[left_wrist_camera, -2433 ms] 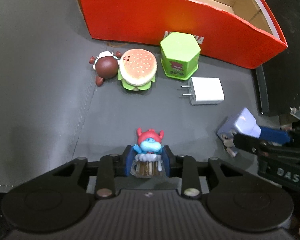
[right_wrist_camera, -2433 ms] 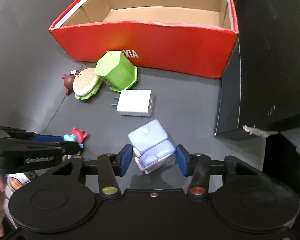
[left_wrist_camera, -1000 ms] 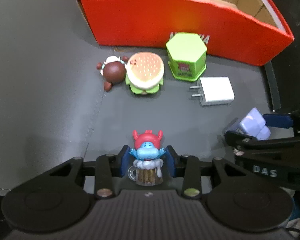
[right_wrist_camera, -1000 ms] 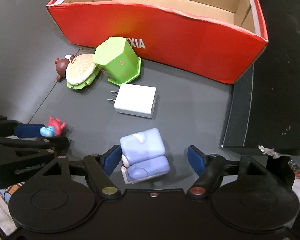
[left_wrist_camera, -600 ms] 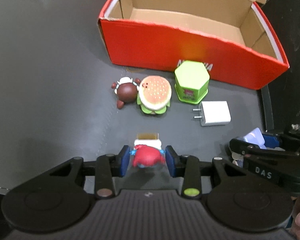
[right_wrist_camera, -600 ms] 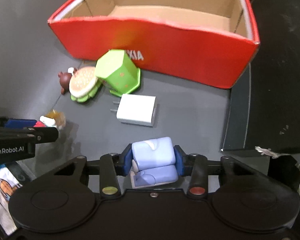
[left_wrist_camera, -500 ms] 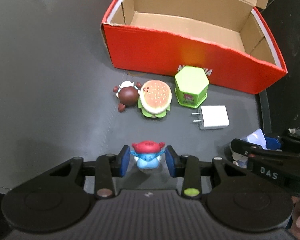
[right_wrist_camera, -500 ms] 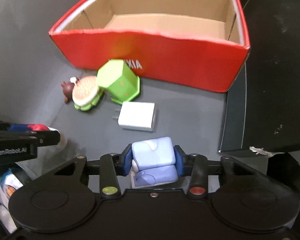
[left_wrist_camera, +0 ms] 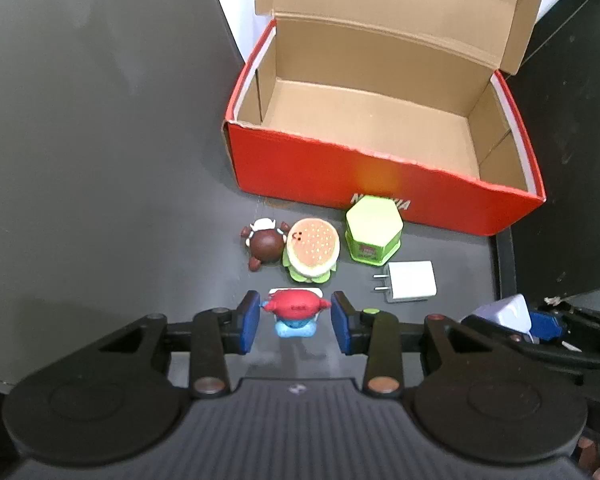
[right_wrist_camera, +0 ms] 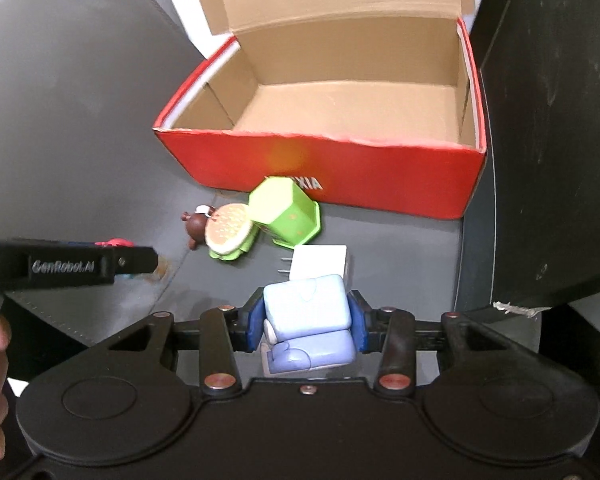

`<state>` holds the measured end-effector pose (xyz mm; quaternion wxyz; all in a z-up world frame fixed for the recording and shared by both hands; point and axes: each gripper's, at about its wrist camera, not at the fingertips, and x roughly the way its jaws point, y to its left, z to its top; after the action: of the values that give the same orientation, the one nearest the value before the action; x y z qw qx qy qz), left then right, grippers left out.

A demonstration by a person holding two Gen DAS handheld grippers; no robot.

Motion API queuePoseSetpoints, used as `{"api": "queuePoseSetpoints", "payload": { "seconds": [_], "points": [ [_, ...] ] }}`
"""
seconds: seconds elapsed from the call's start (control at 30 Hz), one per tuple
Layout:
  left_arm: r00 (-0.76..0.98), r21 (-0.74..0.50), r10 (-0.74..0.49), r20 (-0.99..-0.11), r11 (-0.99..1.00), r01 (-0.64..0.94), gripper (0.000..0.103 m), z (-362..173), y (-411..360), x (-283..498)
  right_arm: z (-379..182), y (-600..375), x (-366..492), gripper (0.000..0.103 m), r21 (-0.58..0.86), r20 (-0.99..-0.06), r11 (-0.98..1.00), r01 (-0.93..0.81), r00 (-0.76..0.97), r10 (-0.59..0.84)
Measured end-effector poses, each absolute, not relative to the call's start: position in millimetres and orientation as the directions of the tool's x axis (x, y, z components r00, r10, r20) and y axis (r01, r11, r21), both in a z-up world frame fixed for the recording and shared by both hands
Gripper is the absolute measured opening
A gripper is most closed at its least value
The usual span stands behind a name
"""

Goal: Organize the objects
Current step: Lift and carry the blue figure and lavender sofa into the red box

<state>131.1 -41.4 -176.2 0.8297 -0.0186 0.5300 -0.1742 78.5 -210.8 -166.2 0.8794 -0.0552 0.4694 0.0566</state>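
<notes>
My left gripper [left_wrist_camera: 294,322] is shut on a small red and blue figurine [left_wrist_camera: 294,310] and holds it above the grey mat. My right gripper [right_wrist_camera: 305,322] is shut on a pale blue block toy [right_wrist_camera: 306,326], also lifted; it shows at the right of the left wrist view [left_wrist_camera: 504,312]. An open red cardboard box [left_wrist_camera: 380,176] with an empty brown inside stands ahead, lid up; it also shows in the right wrist view [right_wrist_camera: 320,168]. The left gripper body [right_wrist_camera: 72,266] shows at the left of the right wrist view.
On the mat before the box lie a burger toy [left_wrist_camera: 312,248] with a brown figure [left_wrist_camera: 265,242], a green hexagonal box [left_wrist_camera: 374,232] and a white charger plug [left_wrist_camera: 410,280]. A black object [right_wrist_camera: 548,140] stands to the right of the box.
Both grippers have risen with their toys, so the box's inside and raised lid now show. The right gripper closed on the blue block about a second ago.
</notes>
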Motion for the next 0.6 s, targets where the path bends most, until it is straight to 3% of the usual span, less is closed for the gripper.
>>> {"api": "queuePoseSetpoints", "payload": {
  "seconds": [0.6],
  "points": [
    [0.435, -0.248, -0.362, -0.824, 0.922, 0.297, 0.037, -134, -24, 131, -121, -208, 66, 0.041, -0.082, -0.771, 0.980, -0.184, 0.635, 0.055]
  ]
}}
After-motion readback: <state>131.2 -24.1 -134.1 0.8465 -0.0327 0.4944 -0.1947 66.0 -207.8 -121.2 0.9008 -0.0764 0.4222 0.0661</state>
